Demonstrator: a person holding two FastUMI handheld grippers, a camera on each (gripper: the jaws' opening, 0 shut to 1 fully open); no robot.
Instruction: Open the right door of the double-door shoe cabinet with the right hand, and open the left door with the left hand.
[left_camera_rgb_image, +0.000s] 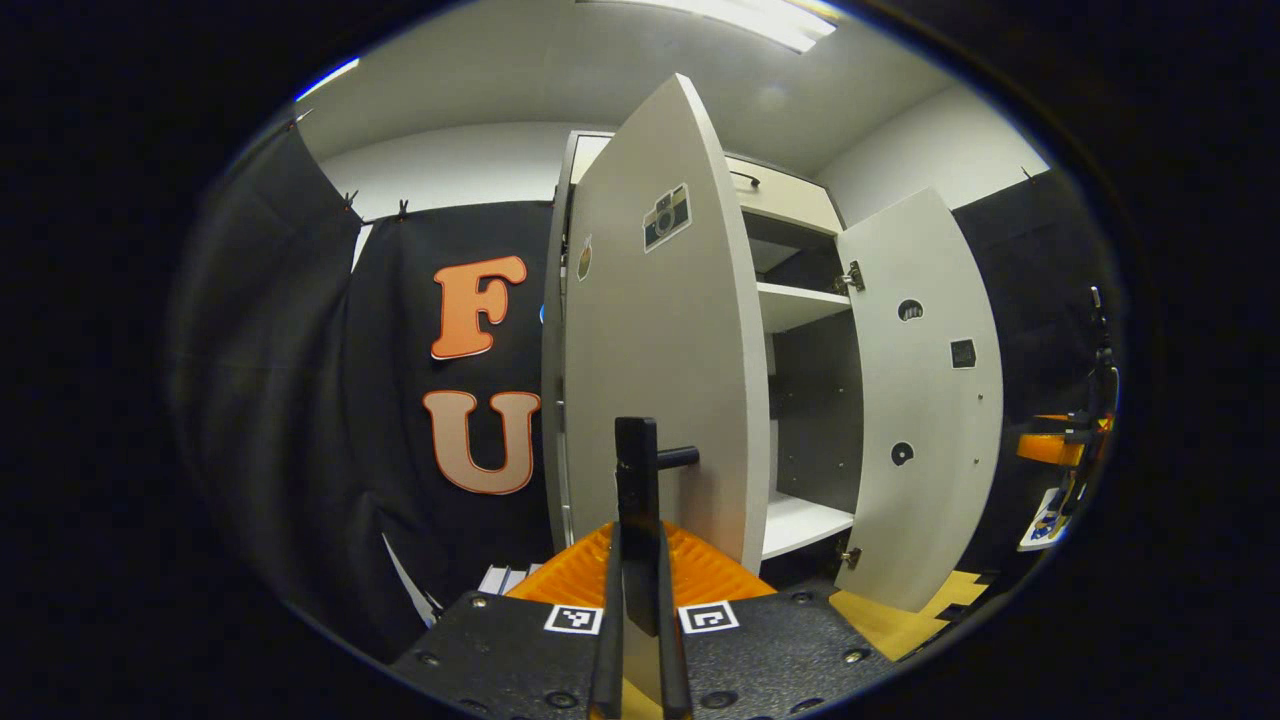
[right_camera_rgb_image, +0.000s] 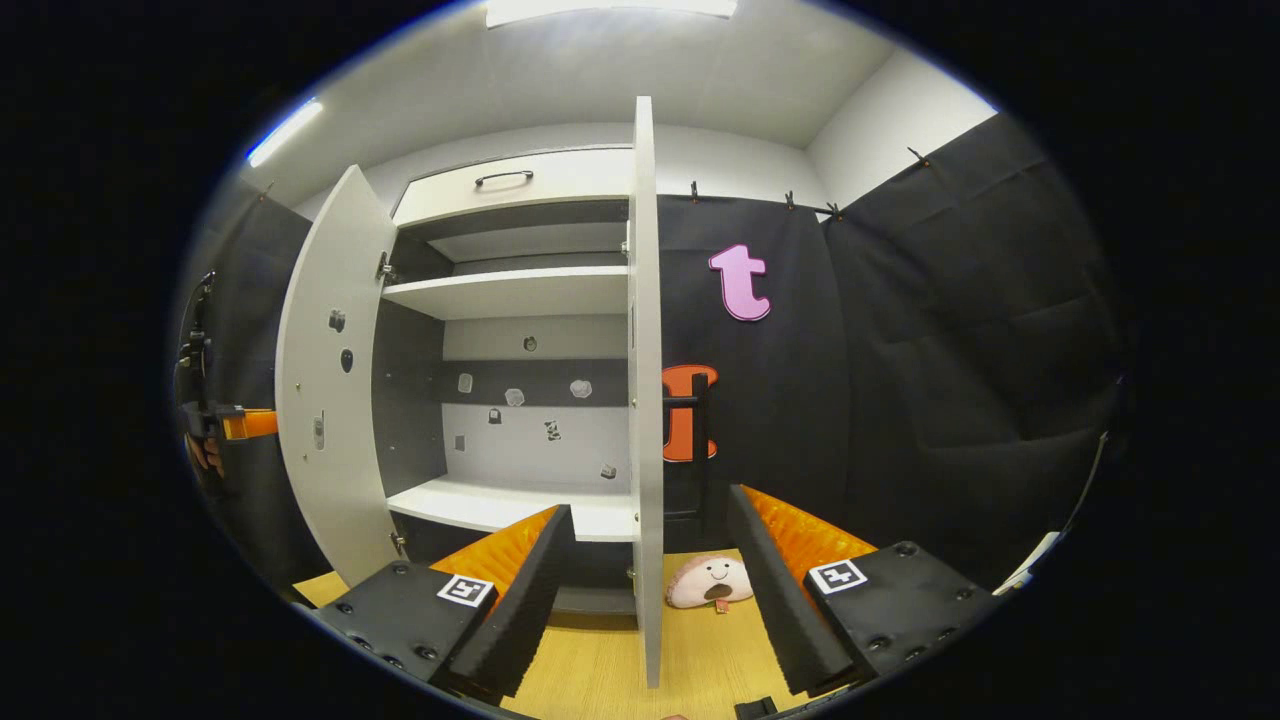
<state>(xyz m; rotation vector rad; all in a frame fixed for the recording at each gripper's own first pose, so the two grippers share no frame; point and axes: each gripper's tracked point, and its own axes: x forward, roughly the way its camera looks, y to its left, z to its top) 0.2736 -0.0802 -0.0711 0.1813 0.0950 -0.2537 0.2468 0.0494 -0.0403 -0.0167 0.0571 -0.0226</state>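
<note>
A booth draped in black cloth under a white ceiling, with a pale wooden floor (right_camera_rgb_image: 600, 660), frames a white double-door shoe cabinet (right_camera_rgb_image: 520, 290) standing with both doors swung out.

In the left gripper view, the left gripper (left_camera_rgb_image: 640, 600) is nearest, its fingers drawn close together around the dark bar handle (left_camera_rgb_image: 637, 500) of the left door (left_camera_rgb_image: 660, 330). That door stands open, its outer face bearing a camera sticker (left_camera_rgb_image: 666, 216). Past it the white shelves (left_camera_rgb_image: 800, 300) show, and beyond them the right door (left_camera_rgb_image: 925, 400) hangs open, inner face toward the camera.

In the right gripper view, the right gripper (right_camera_rgb_image: 645, 560) is spread wide, its fingers either side of the right door's edge and clear of it, with that door's handle (right_camera_rgb_image: 700, 445) just behind. A small smiling plush toy (right_camera_rgb_image: 710, 582) lies on the floor near the cabinet's foot. Farther in are the shelves and small stickers on the back panel (right_camera_rgb_image: 530, 440).
</note>
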